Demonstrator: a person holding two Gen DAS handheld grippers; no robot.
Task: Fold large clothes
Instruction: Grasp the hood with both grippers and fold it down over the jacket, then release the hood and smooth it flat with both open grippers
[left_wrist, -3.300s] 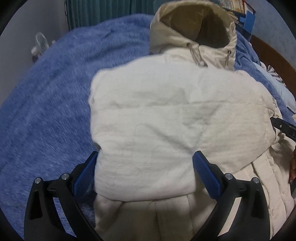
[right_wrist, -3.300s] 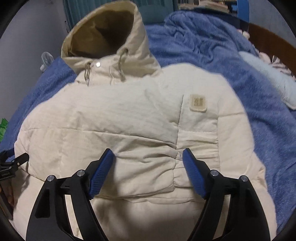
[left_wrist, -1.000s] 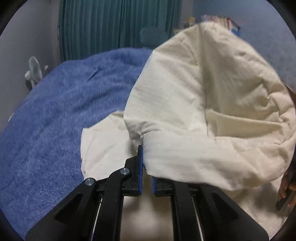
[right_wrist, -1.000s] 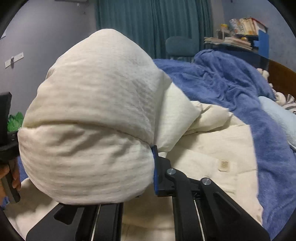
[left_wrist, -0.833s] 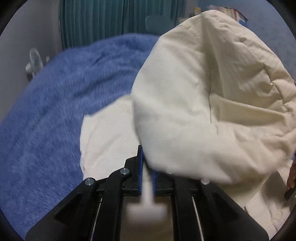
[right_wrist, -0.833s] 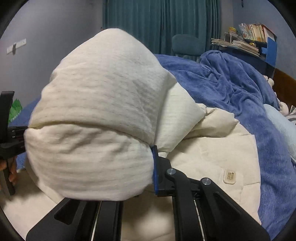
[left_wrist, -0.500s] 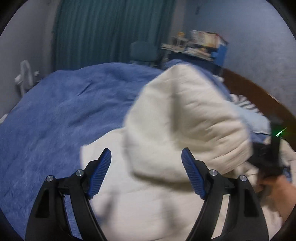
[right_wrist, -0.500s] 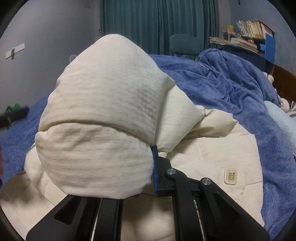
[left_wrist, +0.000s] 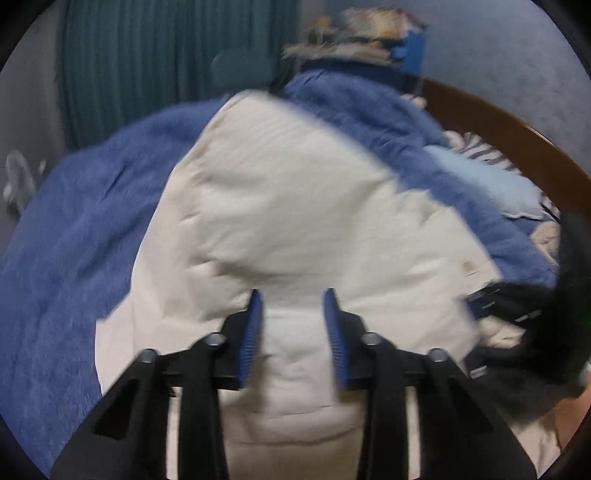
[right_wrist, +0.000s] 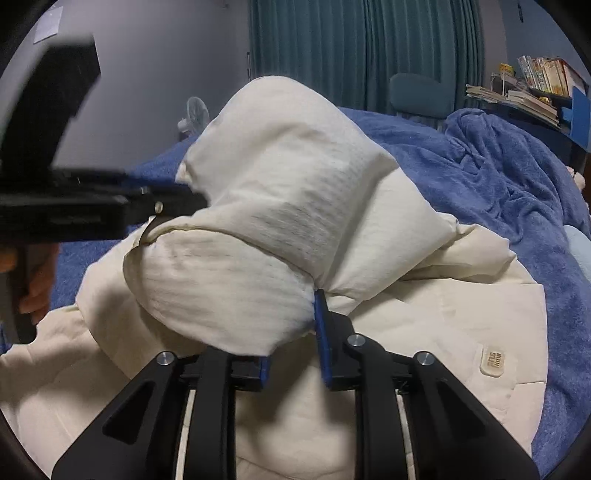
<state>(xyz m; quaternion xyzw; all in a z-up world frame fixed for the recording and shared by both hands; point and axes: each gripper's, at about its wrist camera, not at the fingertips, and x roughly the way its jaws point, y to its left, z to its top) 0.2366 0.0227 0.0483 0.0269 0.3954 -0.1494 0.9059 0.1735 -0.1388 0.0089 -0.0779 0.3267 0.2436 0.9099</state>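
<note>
A cream padded hooded jacket (left_wrist: 295, 206) lies on a blue blanket (left_wrist: 70, 236). My left gripper (left_wrist: 293, 306) is open and empty, its blue pads either side of a fold of the jacket, just above it. My right gripper (right_wrist: 291, 328) is shut on a bunched, lifted part of the jacket (right_wrist: 280, 206), held up over the rest of it. The jacket's small logo patch (right_wrist: 493, 362) shows at the right. The left gripper's body (right_wrist: 74, 206) shows at the left of the right wrist view; the right gripper's body (left_wrist: 535, 310) shows at the right of the left wrist view.
Teal curtains (right_wrist: 362, 48) and a chair (right_wrist: 417, 92) stand behind the bed. A wooden headboard (left_wrist: 517, 140), a light blue pillow (left_wrist: 480, 181) and a shelf of books (right_wrist: 532, 85) are at the right. A small fan (right_wrist: 195, 110) is at the left.
My left gripper let go of the jacket, opened wide, then narrowed and moved in over the jacket. My right gripper kept its hold on the lifted part, which sank a little.
</note>
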